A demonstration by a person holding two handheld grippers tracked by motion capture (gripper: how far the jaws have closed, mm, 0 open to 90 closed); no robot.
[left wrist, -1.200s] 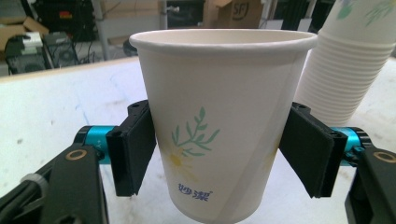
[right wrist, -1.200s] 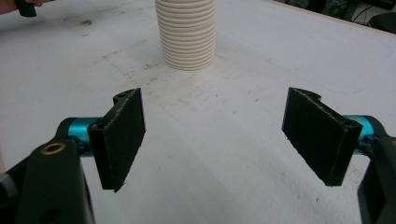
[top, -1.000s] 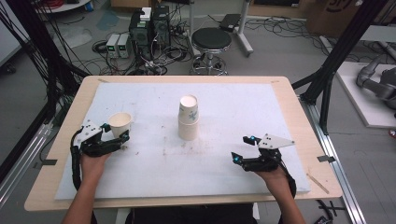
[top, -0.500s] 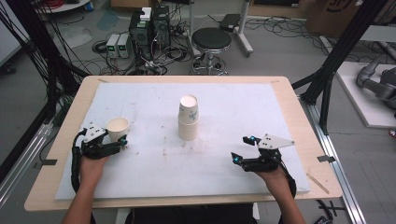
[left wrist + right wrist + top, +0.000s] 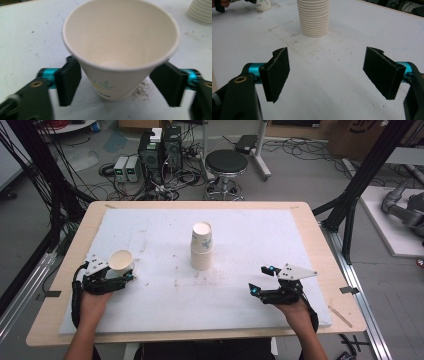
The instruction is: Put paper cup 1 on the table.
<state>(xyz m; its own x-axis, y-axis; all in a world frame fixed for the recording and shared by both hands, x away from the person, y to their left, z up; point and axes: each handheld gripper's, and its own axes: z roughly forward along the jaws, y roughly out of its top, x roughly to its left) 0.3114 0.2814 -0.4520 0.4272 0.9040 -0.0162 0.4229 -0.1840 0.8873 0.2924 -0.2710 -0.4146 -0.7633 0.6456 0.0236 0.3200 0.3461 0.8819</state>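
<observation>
A single white paper cup [image 5: 120,261] [image 5: 120,50] with a small green print stands upright on the white mat at the near left. My left gripper [image 5: 121,274] [image 5: 117,82] straddles its lower half. Its jaws have just been opening; the right pad [image 5: 168,83] stands clear of the cup wall and the left pad [image 5: 68,81] sits close against it without squeezing. A stack of ribbed paper cups [image 5: 202,247] [image 5: 313,17] stands mid-table. My right gripper [image 5: 259,280] [image 5: 328,72] rests open at the near right, nothing between its pads, pointing toward the stack.
The white mat [image 5: 250,235] covers most of the wooden table [image 5: 325,250]. Behind the far edge are a black stool [image 5: 227,165] and electronics boxes with cables [image 5: 160,150]. Black frame posts stand at both sides.
The left gripper has drawn the single cup a little toward the near edge, and its jaws have spread away from the cup. The right gripper and the stack have not moved.
</observation>
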